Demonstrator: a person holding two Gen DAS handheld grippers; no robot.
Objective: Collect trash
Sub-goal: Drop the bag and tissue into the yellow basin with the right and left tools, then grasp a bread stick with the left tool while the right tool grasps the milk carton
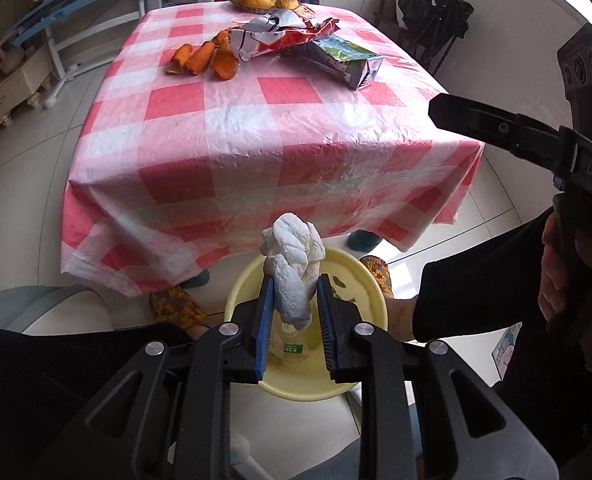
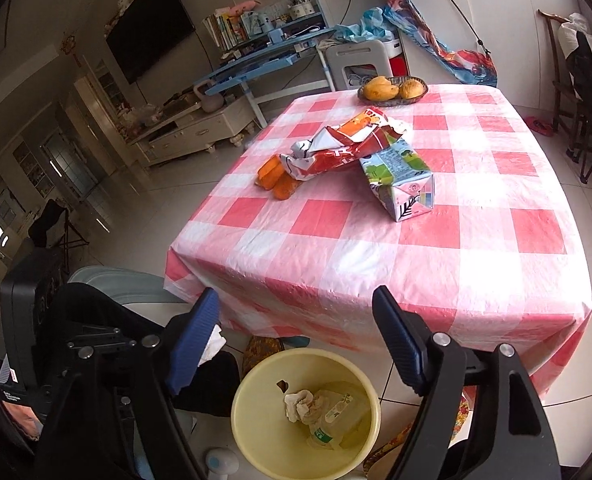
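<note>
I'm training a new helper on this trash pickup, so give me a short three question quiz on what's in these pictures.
1. True or false: the left tongs grip a crumpled white tissue above the yellow bin.
2. Which still lies on the checked table? A) a milk carton B) a glass bottle C) a spoon
3. Fill in: the right tongs stand ___, with nothing between them.

Key:
1. True
2. A
3. open
</note>
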